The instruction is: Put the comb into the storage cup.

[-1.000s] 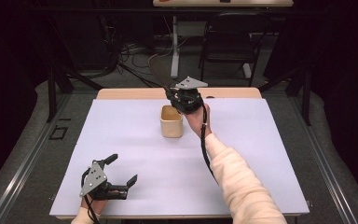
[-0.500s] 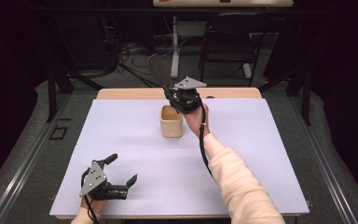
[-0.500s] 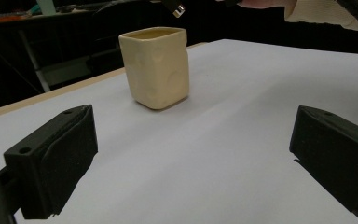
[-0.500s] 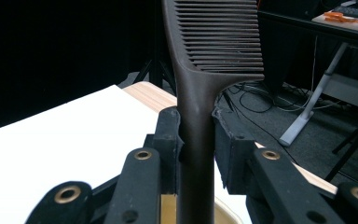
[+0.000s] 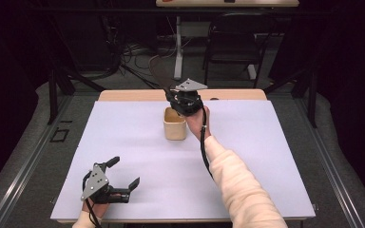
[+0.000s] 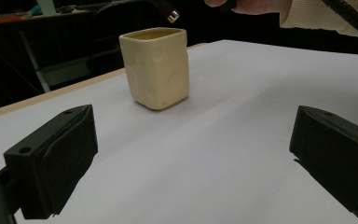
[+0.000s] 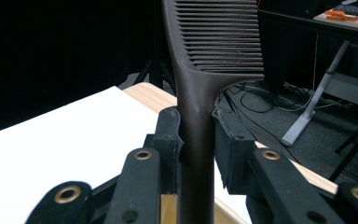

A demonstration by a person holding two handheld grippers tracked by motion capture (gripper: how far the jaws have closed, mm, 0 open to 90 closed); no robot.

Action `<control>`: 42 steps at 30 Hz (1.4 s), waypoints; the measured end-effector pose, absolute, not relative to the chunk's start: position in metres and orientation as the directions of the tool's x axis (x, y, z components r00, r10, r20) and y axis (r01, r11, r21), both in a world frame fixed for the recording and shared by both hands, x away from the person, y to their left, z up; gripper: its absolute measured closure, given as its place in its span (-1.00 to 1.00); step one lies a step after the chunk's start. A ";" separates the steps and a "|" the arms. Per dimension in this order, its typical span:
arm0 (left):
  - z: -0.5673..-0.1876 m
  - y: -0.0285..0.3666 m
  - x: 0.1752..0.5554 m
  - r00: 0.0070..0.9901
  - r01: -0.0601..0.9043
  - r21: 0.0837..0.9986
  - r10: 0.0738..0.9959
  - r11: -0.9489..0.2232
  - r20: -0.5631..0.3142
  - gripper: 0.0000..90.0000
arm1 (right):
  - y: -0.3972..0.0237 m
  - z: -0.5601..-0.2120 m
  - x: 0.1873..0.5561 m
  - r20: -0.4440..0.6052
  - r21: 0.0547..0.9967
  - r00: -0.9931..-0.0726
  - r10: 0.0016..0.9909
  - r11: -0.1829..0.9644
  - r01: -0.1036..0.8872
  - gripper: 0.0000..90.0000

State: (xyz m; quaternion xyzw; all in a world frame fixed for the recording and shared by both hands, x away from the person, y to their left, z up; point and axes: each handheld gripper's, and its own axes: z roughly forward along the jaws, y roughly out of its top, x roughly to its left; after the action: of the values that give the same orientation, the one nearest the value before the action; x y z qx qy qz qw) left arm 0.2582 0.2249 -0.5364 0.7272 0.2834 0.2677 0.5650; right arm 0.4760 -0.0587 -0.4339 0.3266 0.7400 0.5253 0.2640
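Here my right gripper [image 7: 196, 140] fingers [image 7: 170, 140] pinch the dark comb [image 7: 200, 107] by its handle, above the cream cup [image 5: 175, 124]. I should lower it straight, handle tip inside the rim. My left gripper [image 5: 123, 178], fingers spread, rests well apart on the surface [image 5: 266, 161].

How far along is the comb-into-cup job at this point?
Done: the right gripper is shut on the dark comb, handle clamped between its jaws, and holds it over the cream cup. In hand: lining the comb up above the cup's open top. Left: lowering it in and letting go. The left gripper rests open near the white table edge, idle.
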 end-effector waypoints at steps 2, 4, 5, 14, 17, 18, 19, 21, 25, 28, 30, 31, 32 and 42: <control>-0.536 0.225 0.258 0.697 0.110 0.974 0.714 -0.199 0.067 -0.98 | -0.058 -0.435 0.476 -0.045 0.950 -0.648 0.761 0.233 0.208 0.61; -0.536 0.225 0.258 0.697 0.110 0.974 0.714 -0.200 0.069 -0.98 | -0.058 -0.435 0.477 -0.045 0.949 -0.647 0.761 0.234 0.210 0.61; -0.536 0.225 0.258 0.697 0.108 0.973 0.714 -0.202 0.071 -0.98 | -0.058 -0.436 0.477 -0.044 0.949 -0.647 0.761 0.235 0.211 0.61; -0.536 0.225 0.258 0.697 0.109 0.974 0.714 -0.198 0.067 -0.98 | -0.058 -0.439 0.479 -0.036 0.947 -0.645 0.763 0.232 0.222 0.61; -0.536 0.225 0.258 0.697 0.110 0.974 0.714 -0.198 0.067 -0.98 | -0.057 -0.440 0.480 -0.037 0.946 -0.645 0.764 0.234 0.224 0.61; -0.536 0.225 0.258 0.697 0.110 0.974 0.714 -0.198 0.067 -0.98 | -0.057 -0.440 0.480 -0.037 0.946 -0.645 0.764 0.234 0.224 0.61; -0.536 0.225 0.258 0.697 0.109 0.974 0.714 -0.198 0.068 -0.98 | -0.057 -0.440 0.480 -0.035 0.946 -0.645 0.763 0.233 0.224 0.61; -0.536 0.225 0.258 0.697 0.110 0.974 0.714 -0.198 0.067 -0.98 | -0.057 -0.441 0.480 -0.034 0.946 -0.645 0.763 0.233 0.225 0.61; -0.536 0.225 0.258 0.697 0.108 0.974 0.714 -0.199 0.068 -0.98 | -0.056 -0.442 0.481 -0.034 0.944 -0.647 0.762 0.237 0.229 0.61; -0.536 0.225 0.258 0.696 0.110 0.974 0.715 -0.197 0.066 -0.98 | -0.056 -0.443 0.482 -0.034 0.944 -0.647 0.762 0.236 0.229 0.61; -0.536 0.225 0.258 0.696 0.108 0.975 0.715 -0.196 0.067 -0.98 | -0.056 -0.444 0.482 -0.032 0.944 -0.647 0.762 0.236 0.232 0.61; -0.536 0.225 0.258 0.696 0.108 0.975 0.715 -0.196 0.067 -0.98 | -0.056 -0.444 0.482 -0.032 0.944 -0.647 0.762 0.236 0.232 0.61; -0.536 0.225 0.258 0.696 0.109 0.975 0.715 -0.196 0.066 -0.98 | -0.055 -0.445 0.482 -0.031 0.944 -0.647 0.761 0.236 0.232 0.61; -0.536 0.226 0.258 0.696 0.109 0.975 0.715 -0.193 0.064 -0.98 | -0.054 -0.449 0.482 -0.028 0.940 -0.652 0.757 0.242 0.240 0.61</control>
State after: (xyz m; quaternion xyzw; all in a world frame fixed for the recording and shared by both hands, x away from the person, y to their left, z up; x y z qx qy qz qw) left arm 0.2581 0.2256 -0.5363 0.7248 0.2842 0.2669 0.5681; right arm 0.4822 -0.0537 -0.4491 0.3337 0.7475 0.5171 0.2499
